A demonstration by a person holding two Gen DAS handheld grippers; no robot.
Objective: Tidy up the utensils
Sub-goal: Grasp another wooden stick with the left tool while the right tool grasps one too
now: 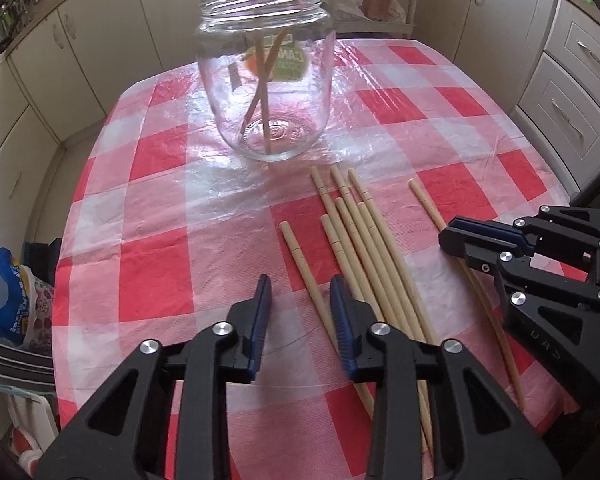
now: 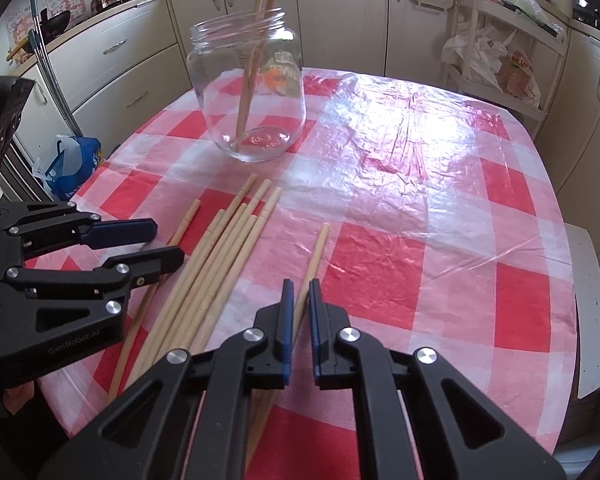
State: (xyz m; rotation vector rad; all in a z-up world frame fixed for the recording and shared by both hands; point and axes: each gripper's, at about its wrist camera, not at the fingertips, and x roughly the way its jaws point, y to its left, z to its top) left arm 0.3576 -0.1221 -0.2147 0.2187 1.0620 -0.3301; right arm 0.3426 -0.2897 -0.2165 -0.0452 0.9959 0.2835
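A clear glass jar (image 1: 266,80) (image 2: 252,92) stands upright at the far side of the table with two chopsticks leaning in it. Several loose wooden chopsticks (image 1: 364,240) (image 2: 228,248) lie side by side on the cloth in front of it. My left gripper (image 1: 300,280) (image 2: 166,242) straddles the leftmost chopstick (image 1: 300,260); its pads stand apart from the stick. My right gripper (image 2: 301,283) (image 1: 450,240) is shut on the lone rightmost chopstick (image 2: 318,248), which lies on the cloth.
The red and white checked tablecloth (image 1: 160,280) is covered with clear plastic. Cabinets surround the table. A blue bag (image 2: 74,164) sits beyond the left edge, a white rack with bags (image 2: 496,60) behind, and a white seat (image 2: 592,300) at the right edge.
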